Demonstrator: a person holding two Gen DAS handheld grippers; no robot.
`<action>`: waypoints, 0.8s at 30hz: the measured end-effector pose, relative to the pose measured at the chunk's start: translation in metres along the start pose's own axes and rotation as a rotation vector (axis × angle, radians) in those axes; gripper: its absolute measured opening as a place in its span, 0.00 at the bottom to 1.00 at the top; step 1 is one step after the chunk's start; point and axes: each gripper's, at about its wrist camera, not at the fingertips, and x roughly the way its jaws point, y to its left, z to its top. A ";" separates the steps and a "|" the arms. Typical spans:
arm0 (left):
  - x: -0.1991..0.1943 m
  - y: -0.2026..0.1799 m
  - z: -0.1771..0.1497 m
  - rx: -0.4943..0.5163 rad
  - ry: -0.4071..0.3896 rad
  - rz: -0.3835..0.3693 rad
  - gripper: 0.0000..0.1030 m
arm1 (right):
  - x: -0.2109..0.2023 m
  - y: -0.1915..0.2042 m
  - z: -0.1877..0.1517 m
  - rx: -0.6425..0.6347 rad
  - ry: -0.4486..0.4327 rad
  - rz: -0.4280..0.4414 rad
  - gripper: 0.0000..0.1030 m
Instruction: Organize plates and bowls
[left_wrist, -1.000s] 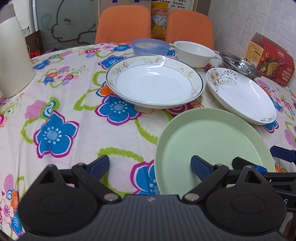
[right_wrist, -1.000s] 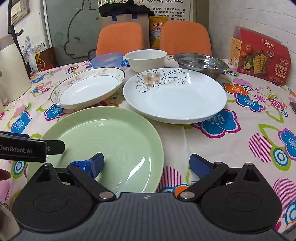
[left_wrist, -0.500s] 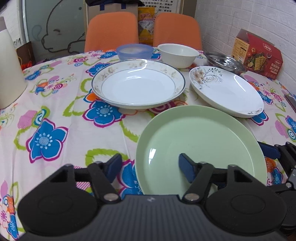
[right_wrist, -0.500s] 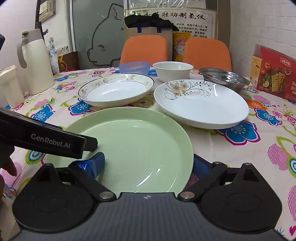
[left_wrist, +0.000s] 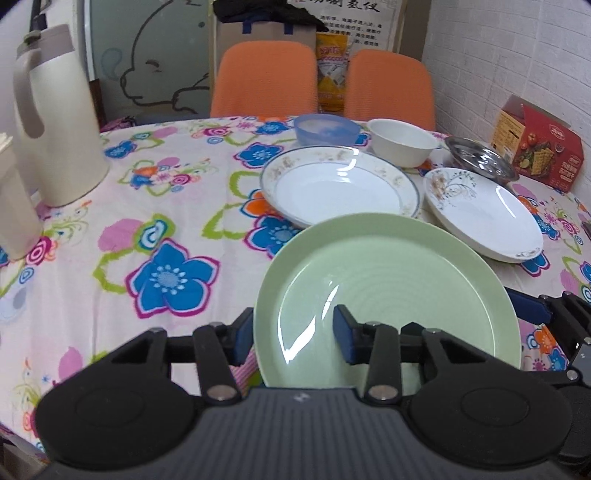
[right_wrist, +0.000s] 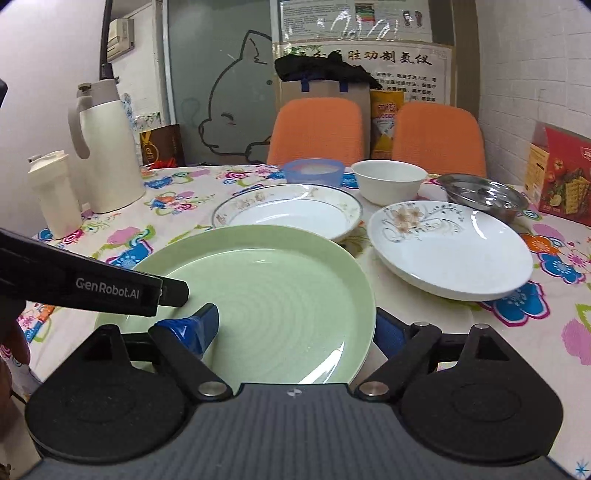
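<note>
A pale green plate lies at the table's near edge, and both grippers straddle its rim. My left gripper is open but narrowed: its left finger sits just outside the left rim and its right finger over the plate's inside. My right gripper is open wider, with the left finger over the plate and the right finger tucked beside and under the right rim. Beyond stand a gold-rimmed white plate, a floral white plate, a blue bowl, a white bowl and a steel dish.
On the flowered tablecloth a cream flask and a cream cup stand at the left. A red cracker box sits at the far right. Two orange chairs stand behind the table. A hand shows at the left edge.
The left jaws have closed in steadily around the green plate's left rim, and the right jaws have narrowed slightly. Both cameras have tipped upward; the green plate now overlaps the gold-rimmed plate in view.
</note>
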 end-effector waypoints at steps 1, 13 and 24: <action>0.001 0.008 -0.001 -0.015 0.007 0.014 0.40 | 0.004 0.006 0.000 -0.003 0.004 0.014 0.73; 0.020 0.048 -0.003 -0.079 0.024 0.085 0.38 | 0.042 0.041 0.003 -0.063 0.078 0.084 0.75; 0.010 0.053 0.001 -0.135 -0.030 0.049 0.60 | 0.029 0.039 0.009 -0.064 0.110 0.081 0.75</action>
